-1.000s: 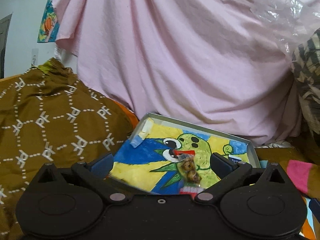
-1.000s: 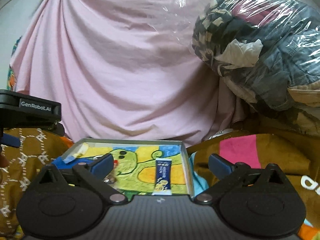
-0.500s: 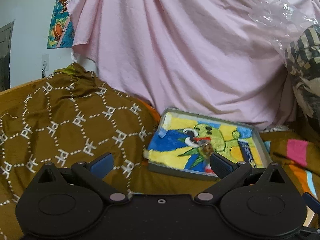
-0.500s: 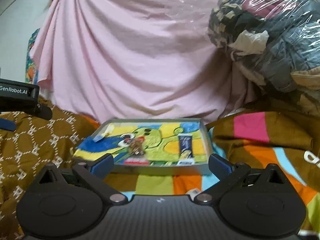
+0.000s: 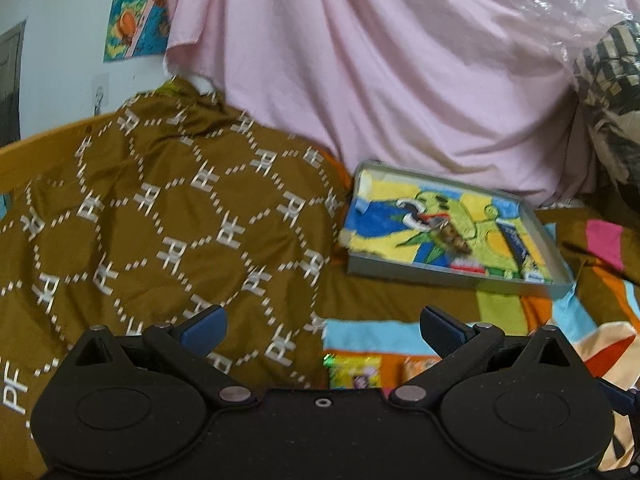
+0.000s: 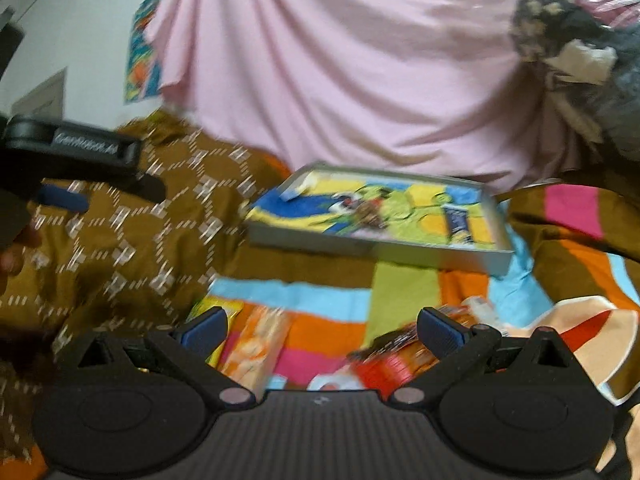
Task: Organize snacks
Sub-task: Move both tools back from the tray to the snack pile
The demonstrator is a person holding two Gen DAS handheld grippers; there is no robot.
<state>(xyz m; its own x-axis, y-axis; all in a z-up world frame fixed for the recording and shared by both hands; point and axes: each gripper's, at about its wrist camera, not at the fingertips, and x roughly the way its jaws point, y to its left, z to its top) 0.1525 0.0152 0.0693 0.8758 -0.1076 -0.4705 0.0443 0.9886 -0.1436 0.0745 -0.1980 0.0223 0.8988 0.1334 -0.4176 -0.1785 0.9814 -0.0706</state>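
Observation:
A grey tray lined with a bright cartoon picture lies on the bed at the back. Inside it rest a clear wrapped brown snack and a blue bar packet. My left gripper is open, well short of the tray, above a yellow-purple packet. My right gripper is open too, over loose snacks: an orange packet, a yellow packet and a red packet. The left gripper's body shows at the right view's left edge.
A brown patterned cloth is heaped on the left. The striped multicolour blanket covers the bed. A pink sheet hangs behind the tray, and a plastic-wrapped bundle of clothes sits at the right. A hand holds the left gripper.
Both grippers have pulled back and away from the tray, which now looks smaller and farther. Loose packets on the blanket have come into view beneath them. Both stay open.

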